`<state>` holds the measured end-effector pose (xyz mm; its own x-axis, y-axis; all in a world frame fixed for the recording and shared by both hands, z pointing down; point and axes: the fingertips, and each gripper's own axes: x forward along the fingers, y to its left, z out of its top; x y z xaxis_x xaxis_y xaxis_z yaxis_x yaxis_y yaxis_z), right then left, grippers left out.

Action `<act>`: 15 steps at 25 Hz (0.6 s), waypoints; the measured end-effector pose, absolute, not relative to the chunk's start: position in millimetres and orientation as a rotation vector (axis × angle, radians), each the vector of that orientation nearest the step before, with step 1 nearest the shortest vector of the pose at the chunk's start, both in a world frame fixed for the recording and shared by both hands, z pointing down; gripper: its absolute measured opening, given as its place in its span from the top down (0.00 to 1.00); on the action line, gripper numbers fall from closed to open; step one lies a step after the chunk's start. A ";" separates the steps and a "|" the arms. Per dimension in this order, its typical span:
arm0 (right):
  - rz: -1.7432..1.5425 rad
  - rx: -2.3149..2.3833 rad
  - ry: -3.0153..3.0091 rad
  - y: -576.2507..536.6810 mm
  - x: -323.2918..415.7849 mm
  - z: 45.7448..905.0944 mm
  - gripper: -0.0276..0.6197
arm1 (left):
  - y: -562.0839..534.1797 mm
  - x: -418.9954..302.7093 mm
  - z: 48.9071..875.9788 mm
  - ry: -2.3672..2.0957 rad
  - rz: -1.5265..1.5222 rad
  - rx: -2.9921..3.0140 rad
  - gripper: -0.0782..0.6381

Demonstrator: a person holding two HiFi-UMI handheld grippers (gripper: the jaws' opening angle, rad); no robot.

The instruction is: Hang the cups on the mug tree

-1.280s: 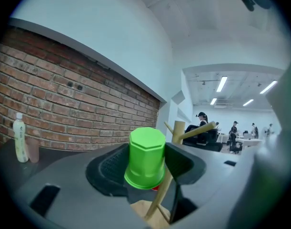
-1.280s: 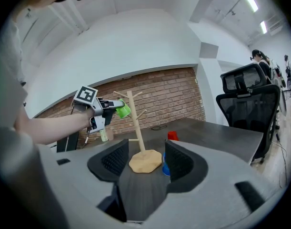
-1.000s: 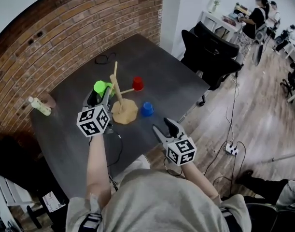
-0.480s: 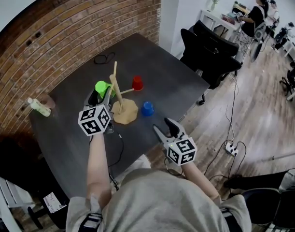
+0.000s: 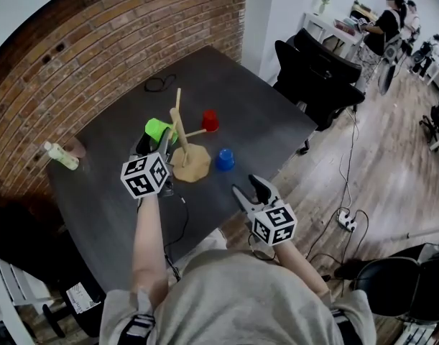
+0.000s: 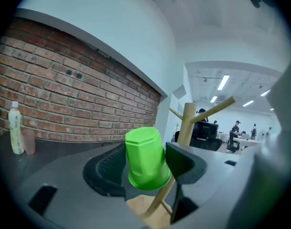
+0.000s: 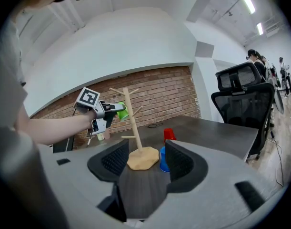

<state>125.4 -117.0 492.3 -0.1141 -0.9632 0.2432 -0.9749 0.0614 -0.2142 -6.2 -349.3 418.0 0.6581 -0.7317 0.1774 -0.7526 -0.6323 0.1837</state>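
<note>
The green cup (image 6: 144, 159), glossy faceted plastic, sits mouth-down at lower centre of the left gripper view. A slanted peg of the pale wooden mug tree (image 6: 185, 125) runs up into it, its tip hidden inside. The left gripper (image 5: 154, 144) has just been opening its ribbed black jaws, which stand spread either side of the cup. At lower right of the head view, the right gripper (image 5: 248, 189) is spread and empty. A red cup (image 5: 210, 120) and a blue cup (image 5: 225, 159) stand upturned on the dark matte table (image 5: 269, 131) beside the tree's lumpy base.
</note>
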 end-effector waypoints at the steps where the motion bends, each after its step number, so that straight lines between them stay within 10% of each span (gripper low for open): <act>1: 0.508 2.066 -2.264 -117.5 125.0 492.0 0.59 | -350.1 -7.1 418.1 -1.204 0.126 2.633 0.55; 15: 0.513 2.025 -2.287 -129.4 118.0 495.3 0.59 | -356.1 -16.0 412.6 -1.235 0.075 2.641 0.45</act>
<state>118.0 -129.4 495.3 -0.1448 -0.9576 0.2489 -0.9722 0.0909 -0.2160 -16.0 -356.1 412.6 0.6444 -0.7516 0.1408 -0.7631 -0.6205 0.1804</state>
